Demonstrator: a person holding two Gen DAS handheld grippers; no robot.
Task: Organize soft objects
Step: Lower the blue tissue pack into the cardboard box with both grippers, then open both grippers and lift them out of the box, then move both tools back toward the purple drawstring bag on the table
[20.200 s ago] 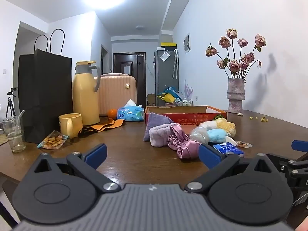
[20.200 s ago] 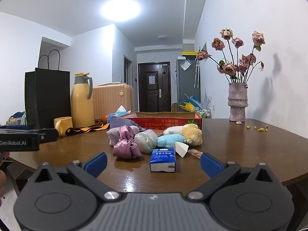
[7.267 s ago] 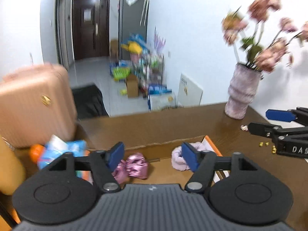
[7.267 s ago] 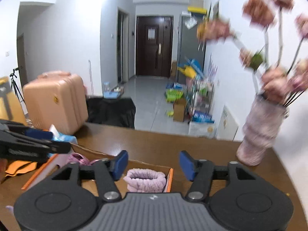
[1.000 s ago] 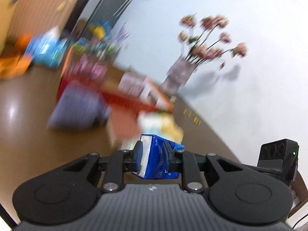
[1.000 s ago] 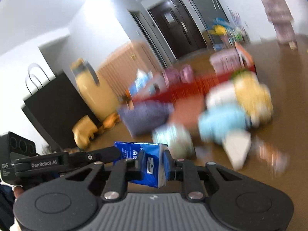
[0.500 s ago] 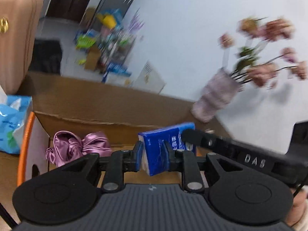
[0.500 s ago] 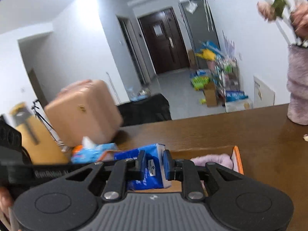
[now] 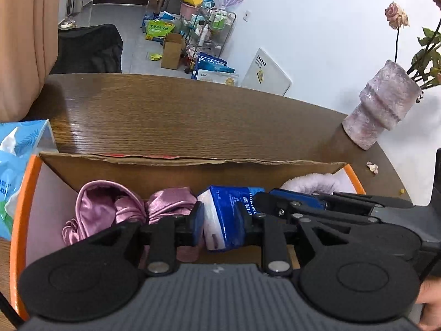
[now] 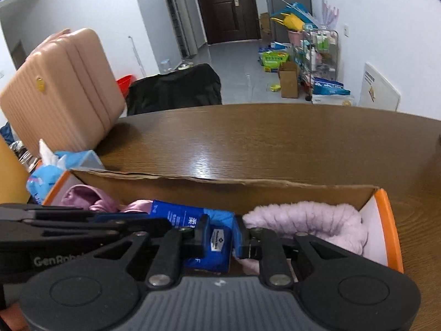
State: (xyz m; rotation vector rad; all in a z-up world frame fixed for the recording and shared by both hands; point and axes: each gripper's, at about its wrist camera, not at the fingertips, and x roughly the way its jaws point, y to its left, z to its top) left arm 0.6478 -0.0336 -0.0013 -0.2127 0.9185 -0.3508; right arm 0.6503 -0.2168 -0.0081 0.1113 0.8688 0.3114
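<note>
- Left gripper [image 9: 220, 224] was closed on one end of the blue tissue pack [image 9: 230, 215]; pads pressed the white-and-blue end face, jaws narrow.
- Right gripper [image 10: 219, 238] was clamped on the other end of the same pack [image 10: 217, 244], jaws almost fully together (pack squeezed between the blue pads).
- Both grippers held the pack at once, approaching from opposite sides; each showed in the other's view as a black linkage crossing the frame.
- Pack's long axis ran from one gripper to the other, roughly along the length of the cardboard box [image 9: 193, 162].
- Pack sat inside the box outline, low, between the pink satin scrunchie [image 9: 110, 207] on its left and the lilac fluffy headband [image 10: 308, 220] on its right. Whether it touched the box floor could not be told.
- Judgement: the gap between scrunchie and headband was the drop slot; release looked like the next step, and neither hand was clearly nearer (both already on it).
- Risk, judged: a pad could drag the headband when the jaws part, since the right pad lay against its pile.
- Box stood on a dark wooden table [image 10: 261, 143].
- Further out: blue tissue bag [image 9: 16, 151] beside the box's left end, pink vase [image 9: 383, 104] on the right, pink suitcase [image 10: 60, 88], dark door [image 10: 226, 5].
</note>
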